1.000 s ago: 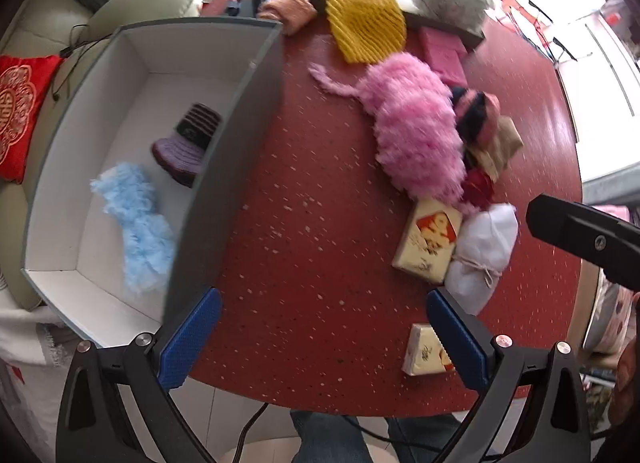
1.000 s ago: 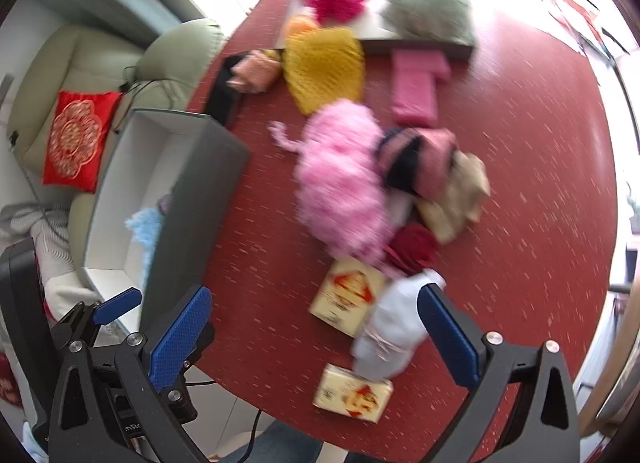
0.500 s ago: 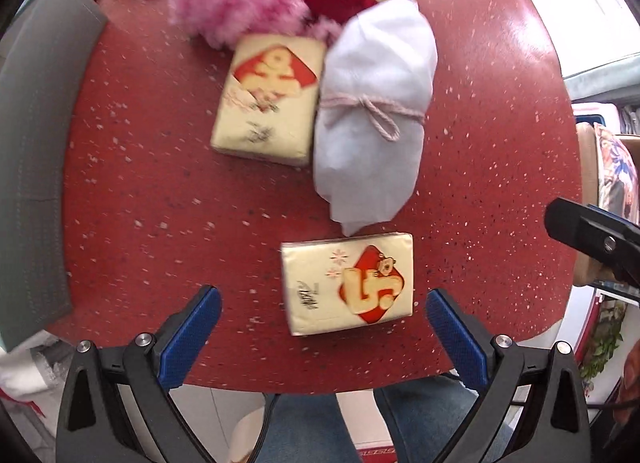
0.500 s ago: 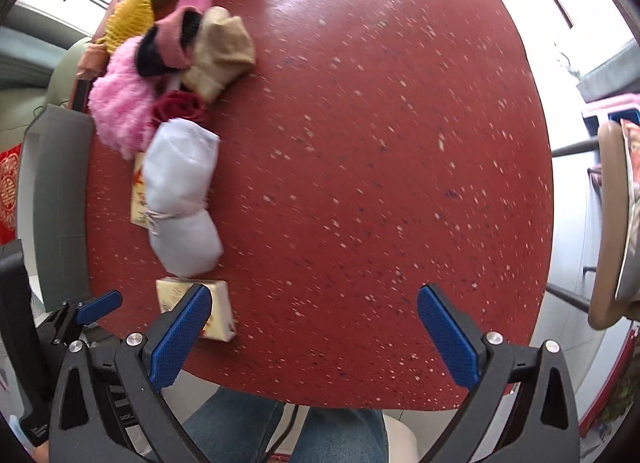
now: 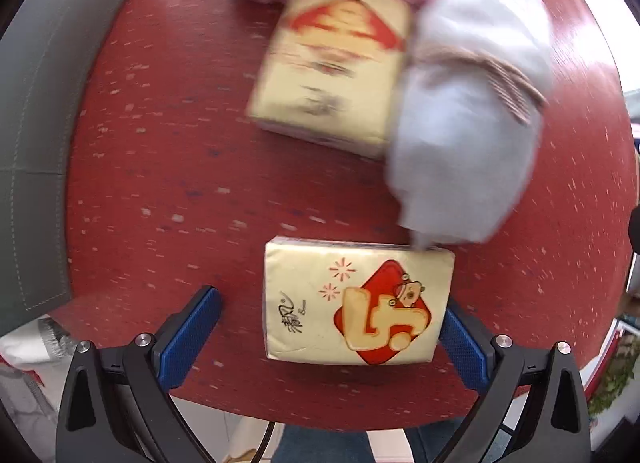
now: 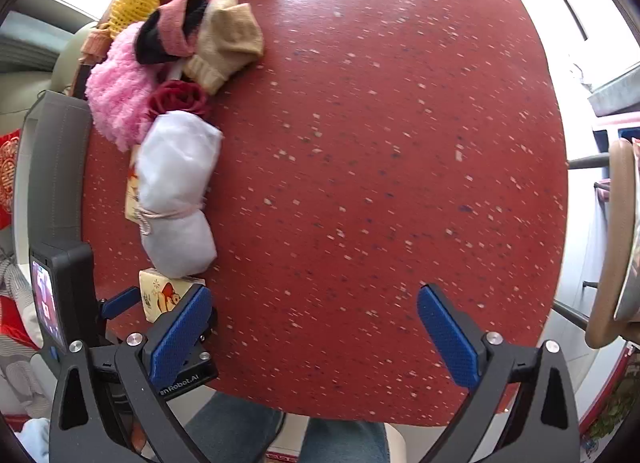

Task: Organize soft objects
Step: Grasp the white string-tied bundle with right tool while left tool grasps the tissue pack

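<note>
A cream tissue pack with a red diamond print (image 5: 356,303) lies at the near edge of the red table (image 5: 160,183). My left gripper (image 5: 332,327) is open, its blue pads on either side of the pack; the right pad touches or nearly touches it, the left stands apart. A second tissue pack (image 5: 332,67) and a white tied bundle (image 5: 468,115) lie just beyond. My right gripper (image 6: 316,327) is open and empty over bare table. In the right wrist view the near pack (image 6: 164,297) peeks out beside the left gripper.
The grey storage box (image 5: 36,123) stands at the left. A pile of soft things lies beyond: pink fluffy yarn (image 6: 120,91), a red rose (image 6: 180,99), a beige sock (image 6: 228,43), a pink-and-black sock (image 6: 172,31), a yellow knit (image 6: 134,5). A chair (image 6: 616,243) stands at the right.
My left gripper swung away from the box and came down around the near tissue pack. My right gripper turned right over bare table.
</note>
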Demonstrator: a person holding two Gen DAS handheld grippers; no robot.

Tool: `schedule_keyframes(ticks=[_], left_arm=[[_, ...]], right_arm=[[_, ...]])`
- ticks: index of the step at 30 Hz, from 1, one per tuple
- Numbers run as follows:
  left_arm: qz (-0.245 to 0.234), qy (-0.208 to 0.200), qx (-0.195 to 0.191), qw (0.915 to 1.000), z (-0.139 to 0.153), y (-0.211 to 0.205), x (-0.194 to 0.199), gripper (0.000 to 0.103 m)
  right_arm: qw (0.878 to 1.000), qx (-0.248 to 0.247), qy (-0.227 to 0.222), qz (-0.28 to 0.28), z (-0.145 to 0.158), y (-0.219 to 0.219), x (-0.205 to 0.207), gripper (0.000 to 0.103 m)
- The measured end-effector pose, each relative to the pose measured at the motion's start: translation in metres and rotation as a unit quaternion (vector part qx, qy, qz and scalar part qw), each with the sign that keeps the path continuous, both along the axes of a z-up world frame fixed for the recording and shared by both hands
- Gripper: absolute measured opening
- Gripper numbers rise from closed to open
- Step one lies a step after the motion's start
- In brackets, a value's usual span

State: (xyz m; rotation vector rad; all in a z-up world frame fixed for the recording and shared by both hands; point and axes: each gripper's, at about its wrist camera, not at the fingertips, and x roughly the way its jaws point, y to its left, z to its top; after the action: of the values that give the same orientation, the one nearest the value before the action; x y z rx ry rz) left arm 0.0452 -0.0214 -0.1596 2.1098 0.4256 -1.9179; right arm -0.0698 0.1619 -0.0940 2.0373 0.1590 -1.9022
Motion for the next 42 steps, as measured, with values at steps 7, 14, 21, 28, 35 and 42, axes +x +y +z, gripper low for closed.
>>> schedule_keyframes(ticks=[7, 14, 21, 28, 35, 42], left_arm=[[0.006, 0.009, -0.013, 0.9999, 0.006, -0.034, 0.0, 0.103], [0.004, 0.016, -0.015, 0.9998, 0.012, -0.039, -0.027, 0.103], [0.005, 0.019, -0.015, 0.9997, 0.011, -0.039, -0.007, 0.103], [0.023, -0.001, -0.008, 0.9997, 0.001, -0.047, -0.007, 0.103], [0.016, -0.016, 0.001, 0.9997, -0.007, -0.044, -0.007, 0.101], [-0.004, -0.004, 0.028, 0.9996, 0.004, -0.038, 0.002, 0.076]], right_arm=[[0.999, -0.034, -0.008, 0.018, -0.008, -0.047, -0.009, 0.103], [0.999, -0.035, -0.041, -0.008, -0.036, -0.081, -0.012, 0.103], [0.999, -0.01, -0.043, 0.028, -0.055, -0.112, -0.008, 0.103], [0.998, 0.012, -0.044, 0.053, -0.069, -0.147, 0.006, 0.102], [0.997, 0.004, -0.039, 0.068, -0.061, -0.161, 0.008, 0.067], [0.996, 0.005, -0.022, 0.09, -0.041, -0.172, 0.018, 0.053]])
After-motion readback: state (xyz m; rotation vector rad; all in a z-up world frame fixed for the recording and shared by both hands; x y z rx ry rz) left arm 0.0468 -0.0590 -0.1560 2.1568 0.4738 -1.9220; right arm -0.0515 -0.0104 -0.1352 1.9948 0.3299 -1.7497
